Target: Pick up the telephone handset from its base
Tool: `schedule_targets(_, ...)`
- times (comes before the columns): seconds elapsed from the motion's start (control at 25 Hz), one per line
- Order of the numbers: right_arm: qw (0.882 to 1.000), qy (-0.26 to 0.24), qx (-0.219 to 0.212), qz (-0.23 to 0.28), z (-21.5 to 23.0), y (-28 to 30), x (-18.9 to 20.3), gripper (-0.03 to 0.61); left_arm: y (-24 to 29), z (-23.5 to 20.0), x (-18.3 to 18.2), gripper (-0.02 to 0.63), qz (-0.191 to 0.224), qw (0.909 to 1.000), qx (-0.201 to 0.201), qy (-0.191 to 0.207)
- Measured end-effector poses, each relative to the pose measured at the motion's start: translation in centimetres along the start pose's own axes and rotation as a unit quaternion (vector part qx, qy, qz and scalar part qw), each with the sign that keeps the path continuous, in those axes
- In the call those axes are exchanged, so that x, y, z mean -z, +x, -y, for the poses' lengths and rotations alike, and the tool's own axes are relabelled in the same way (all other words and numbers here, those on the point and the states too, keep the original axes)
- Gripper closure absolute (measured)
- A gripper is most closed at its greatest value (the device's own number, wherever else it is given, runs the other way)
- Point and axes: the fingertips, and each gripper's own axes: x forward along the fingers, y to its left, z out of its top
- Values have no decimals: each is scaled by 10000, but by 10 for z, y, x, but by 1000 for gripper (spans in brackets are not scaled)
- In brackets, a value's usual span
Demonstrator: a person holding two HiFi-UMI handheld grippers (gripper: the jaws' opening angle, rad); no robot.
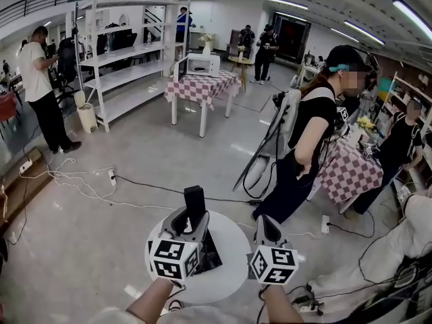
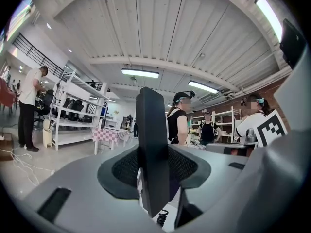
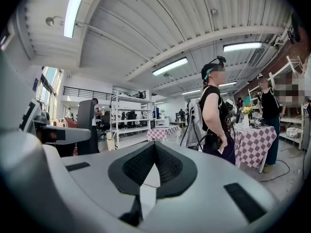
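The black telephone handset, a flat, narrow slab, stands upright, clamped between the jaws of the left gripper, its upper end rising well clear of them. In the left gripper view its plain dark edge faces the camera, and a short length of coiled black cord shows just under its lower end. The black base sits below and just beside it on the round white table, partly hidden by the gripper.

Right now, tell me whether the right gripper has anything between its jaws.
No: in the right gripper view the right gripper has its jaws closed pad against pad, with nothing held between them.
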Motion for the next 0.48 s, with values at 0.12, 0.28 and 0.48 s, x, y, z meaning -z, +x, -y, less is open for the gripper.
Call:
schedule_targets(0.12, 10000, -6, -82, 24, -2, 2, -2, 554, -2, 2, -5, 426, 39, 9999, -97, 65)
schedule_targets(0.28, 9999, 25, -160, 14, -8, 1, -3, 554, -5, -1, -5, 426, -71, 9997, -223, 108)
schedule_targets(0.48, 9998, -20, -179, -43, -14, -5, -2, 554, -8, -2, -4, 426, -150, 9994, -255, 199)
